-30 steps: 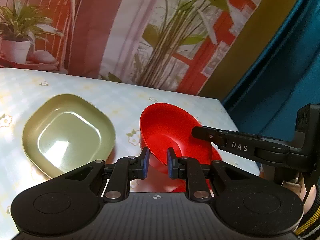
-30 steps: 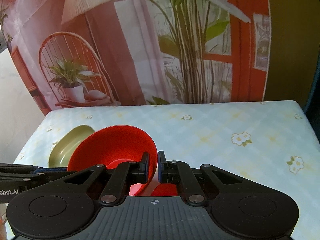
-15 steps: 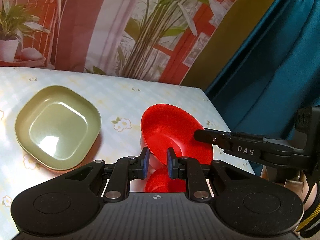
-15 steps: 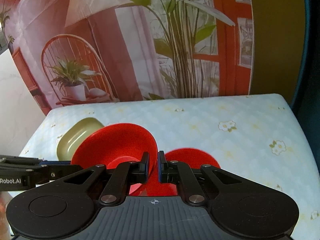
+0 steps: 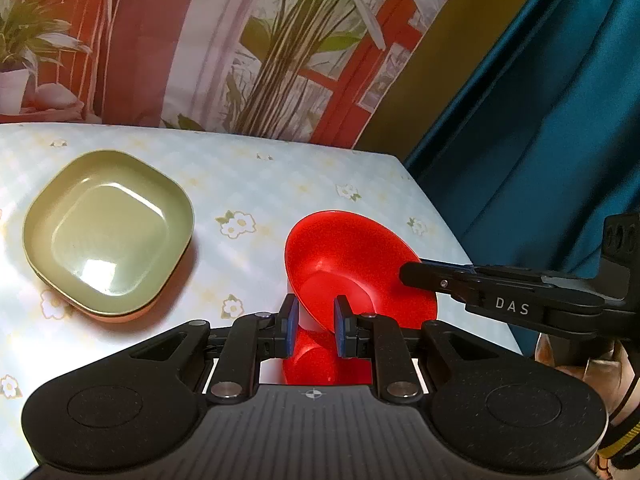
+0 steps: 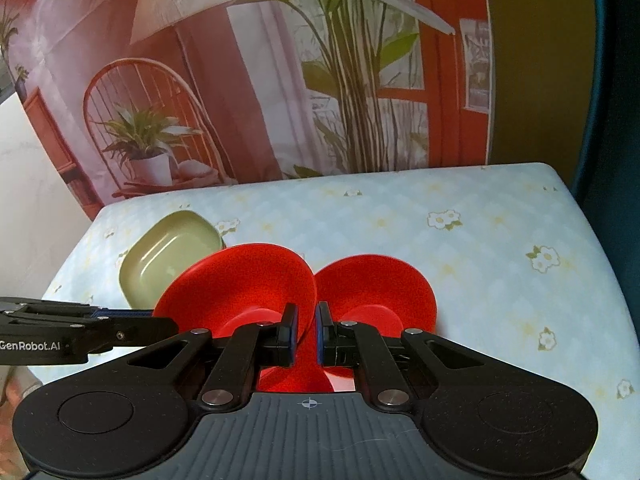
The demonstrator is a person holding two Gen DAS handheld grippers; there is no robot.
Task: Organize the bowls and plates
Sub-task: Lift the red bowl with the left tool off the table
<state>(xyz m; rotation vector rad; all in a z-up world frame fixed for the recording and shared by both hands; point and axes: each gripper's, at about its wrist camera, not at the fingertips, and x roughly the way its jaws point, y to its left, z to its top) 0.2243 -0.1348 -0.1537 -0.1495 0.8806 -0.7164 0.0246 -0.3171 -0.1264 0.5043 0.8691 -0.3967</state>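
Left wrist view
- Left gripper (image 5: 314, 320): its blue-padded fingers sit close on the near rim of a lifted red bowl (image 5: 352, 264); whether they pinch it firmly I cannot tell, since a little red shows between the pads.
- Right gripper: its fingers reach in from the right side and clamp the far-right rim of the same bowl.
- Lifted red bowl: tilted, its opening facing up and away, held in the air just ahead of the left gripper.
- Second red bowl (image 5: 316, 360): only a part shows, below and behind the left fingers, low on the worktop (image 5: 260, 184).
- Green plate (image 5: 108, 232): square with rounded corners, flat on the worktop, ahead and well to the left of the gripper, apart from the red bowls.

Right wrist view
- Right gripper (image 6: 305, 330): closed on the rim of the lifted red bowl (image 6: 236, 284), the thin edge caught between the pads.
- Left gripper (image 6: 168, 326): comes in from the left at the opposite rim of that bowl.
- Second red bowl (image 6: 376, 284): resting on the worktop (image 6: 480, 240) just ahead and slightly right, close beside the lifted one.
- Green plate (image 6: 172, 252): ahead to the left, partly hidden behind the lifted bowl.

Progress
- Done: to my eye, one bowl is in hand and off the surface.
- Left: the two red bowls are not nested yet; I guess stacking them is the step in hand, and the plate stands alone.
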